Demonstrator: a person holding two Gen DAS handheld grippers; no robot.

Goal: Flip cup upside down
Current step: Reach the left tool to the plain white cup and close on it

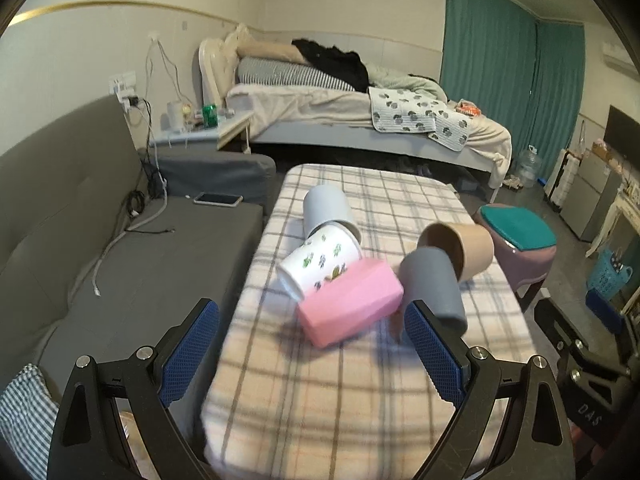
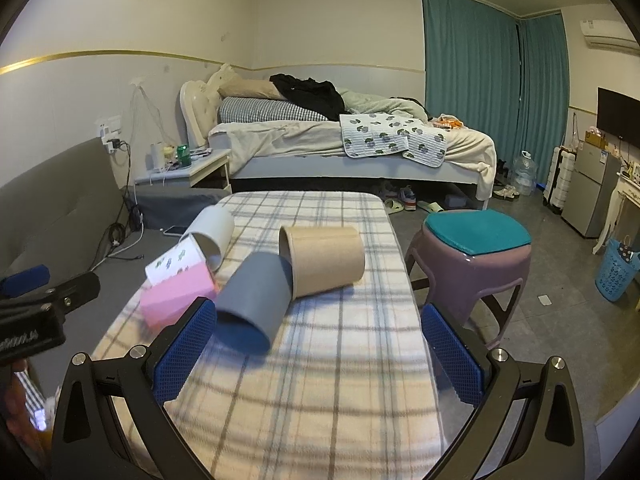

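Several cups lie on their sides in a cluster on the plaid-covered table [image 1: 320, 380]: a pink cup [image 1: 352, 306], a white printed cup [image 1: 320, 260], a pale grey-blue cup [image 1: 326, 208], a dark grey cup [image 1: 434, 286] and a tan cup [image 1: 460, 250]. My left gripper [image 1: 312, 348] is open and empty, just short of the pink cup. My right gripper [image 2: 320, 354] is open and empty, with the dark grey cup [image 2: 254, 300] just beyond its left finger and the tan cup [image 2: 326, 260] behind. The pink cup [image 2: 176, 298] lies further left.
A grey sofa [image 1: 100, 240] with a phone [image 1: 218, 199] and cables is left of the table. A purple stool with a teal cushion [image 2: 476, 256] stands right of it. A bed [image 2: 340, 148], a nightstand and teal curtains are behind.
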